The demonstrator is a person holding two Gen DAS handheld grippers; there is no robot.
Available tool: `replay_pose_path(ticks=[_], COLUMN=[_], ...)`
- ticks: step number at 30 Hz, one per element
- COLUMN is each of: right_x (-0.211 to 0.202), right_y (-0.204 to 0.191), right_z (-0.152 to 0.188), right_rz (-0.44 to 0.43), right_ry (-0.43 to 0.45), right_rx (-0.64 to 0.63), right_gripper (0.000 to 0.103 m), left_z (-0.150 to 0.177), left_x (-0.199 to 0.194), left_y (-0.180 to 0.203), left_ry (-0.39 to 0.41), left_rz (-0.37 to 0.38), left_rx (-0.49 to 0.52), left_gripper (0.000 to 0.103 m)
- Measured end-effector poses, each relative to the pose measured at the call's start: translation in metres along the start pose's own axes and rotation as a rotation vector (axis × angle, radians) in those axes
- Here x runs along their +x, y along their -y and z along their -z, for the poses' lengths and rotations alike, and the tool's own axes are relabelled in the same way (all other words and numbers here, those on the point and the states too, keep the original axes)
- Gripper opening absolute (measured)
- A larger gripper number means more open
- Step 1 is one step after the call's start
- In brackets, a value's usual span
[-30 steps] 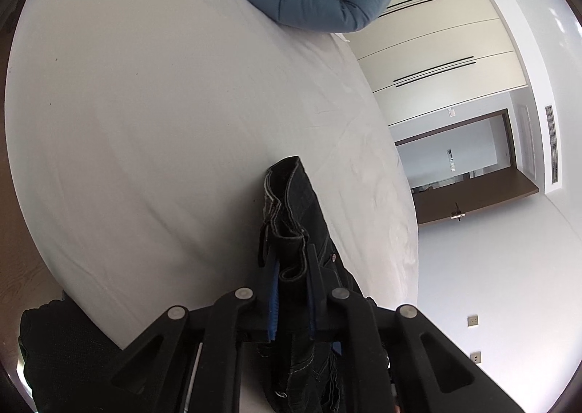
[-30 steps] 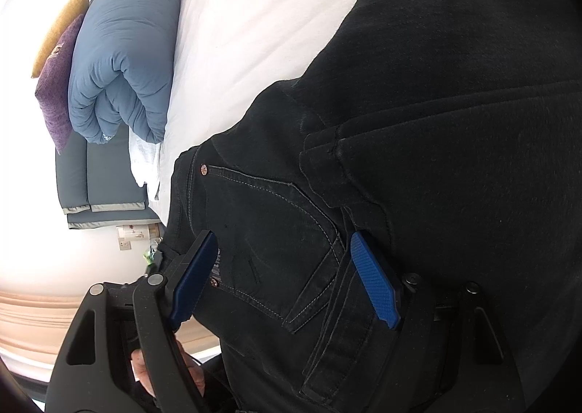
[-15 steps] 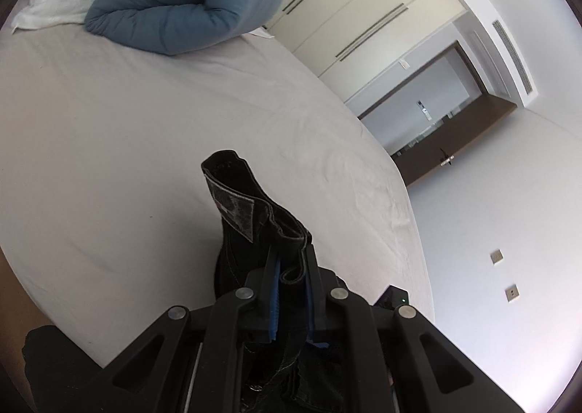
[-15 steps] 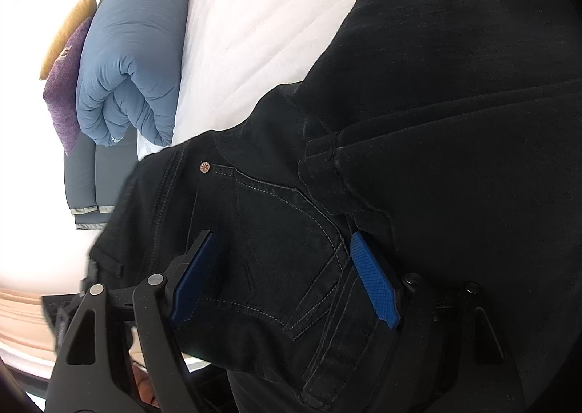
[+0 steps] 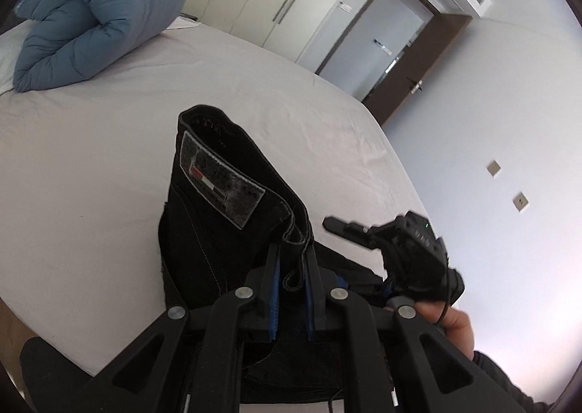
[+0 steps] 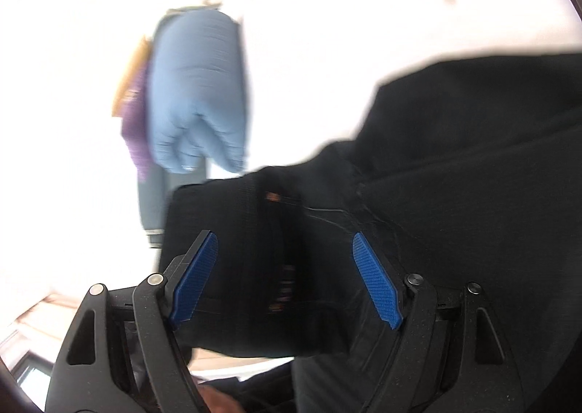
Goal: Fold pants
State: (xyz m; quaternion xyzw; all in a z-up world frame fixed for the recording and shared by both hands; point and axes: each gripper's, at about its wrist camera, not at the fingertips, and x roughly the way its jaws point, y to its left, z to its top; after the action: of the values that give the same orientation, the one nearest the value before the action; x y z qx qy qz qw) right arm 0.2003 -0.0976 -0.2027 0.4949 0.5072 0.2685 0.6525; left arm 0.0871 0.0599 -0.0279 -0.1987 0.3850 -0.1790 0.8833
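Over the bed (image 5: 91, 195), the left gripper (image 5: 293, 264) clenched the pants (image 5: 232, 224) waistband, lifted. Right gripper (image 6: 285, 282) gaped, released; folding looked barely begun

No words can be read. The pants (image 5: 232, 231) carry a grey waistband patch (image 5: 221, 184) with a small red, white and dark flag mark; its lettering is illegible.
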Motion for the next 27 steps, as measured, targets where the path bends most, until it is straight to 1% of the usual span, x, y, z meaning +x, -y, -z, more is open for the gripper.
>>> replay_pose_path(ticks=[4, 6, 7, 9, 10, 12, 15, 16, 17, 18, 19, 21, 22, 24, 27], right_x=[-0.030, -0.039, -0.040, -0.042, -0.040, -0.038, -0.026, -0.022, -0.028, -0.027, -0.025, -0.032, -0.036, -0.049, -0.072], right_y=[-0.011, -0.018, -0.023, -0.032, -0.035, -0.037, -0.028, -0.023, -0.012, -0.010, -0.007, -0.002, 0.000, 0.012, 0.036], right_z=[-0.002, 0.001, 0.003, 0.009, 0.012, 0.013, 0.015, 0.015, 0.018, 0.019, 0.021, 0.026, 0.028, 0.033, 0.041], right_rz=[-0.076, -0.083, -0.072, -0.006, 0.040, 0.117, 0.173, 0.180, 0.185, 0.194, 0.206, 0.245, 0.257, 0.269, 0.264], right_ry=[-0.007, -0.024, -0.035, -0.053, -0.058, -0.066, -0.090, -0.094, -0.094, -0.098, -0.100, -0.071, -0.054, -0.020, 0.031], right_rx=[-0.061, -0.109, -0.138, -0.212, -0.244, -0.274, -0.242, -0.225, -0.223, -0.235, -0.241, -0.259, -0.272, -0.259, -0.214], right_gripper=[0.079, 0.080, 0.081, 0.081, 0.081, 0.081, 0.081, 0.079, 0.072, 0.050, 0.030, 0.024, 0.017, 0.015, 0.015], left_z=[0.025, 0.036, 0.041, 0.049, 0.052, 0.058, 0.069, 0.072, 0.075, 0.079, 0.082, 0.086, 0.088, 0.095, 0.107], left_x=[0.027, 0.037, 0.042, 0.050, 0.053, 0.057, 0.059, 0.060, 0.061, 0.062, 0.063, 0.064, 0.066, 0.070, 0.080], left_y=[0.032, 0.041, 0.045, 0.050, 0.052, 0.054, 0.065, 0.070, 0.073, 0.075, 0.077, 0.080, 0.083, 0.092, 0.106], left_ry=[-0.075, -0.107, -0.122, -0.150, -0.159, -0.175, -0.192, -0.196, -0.201, -0.209, -0.217, -0.231, -0.240, -0.262, -0.300], left_rz=[0.014, 0.017, 0.014, -0.003, -0.012, -0.025, -0.026, -0.028, -0.029, -0.025, -0.022, -0.012, -0.003, 0.014, 0.037], left_rx=[0.076, 0.102, 0.117, 0.148, 0.166, 0.203, 0.255, 0.276, 0.291, 0.300, 0.307, 0.327, 0.338, 0.366, 0.409], left_gripper=[0.010, 0.010, 0.010, 0.010, 0.010, 0.010, 0.010, 0.010, 0.010, 0.010, 0.010, 0.010, 0.010, 0.010, 0.010])
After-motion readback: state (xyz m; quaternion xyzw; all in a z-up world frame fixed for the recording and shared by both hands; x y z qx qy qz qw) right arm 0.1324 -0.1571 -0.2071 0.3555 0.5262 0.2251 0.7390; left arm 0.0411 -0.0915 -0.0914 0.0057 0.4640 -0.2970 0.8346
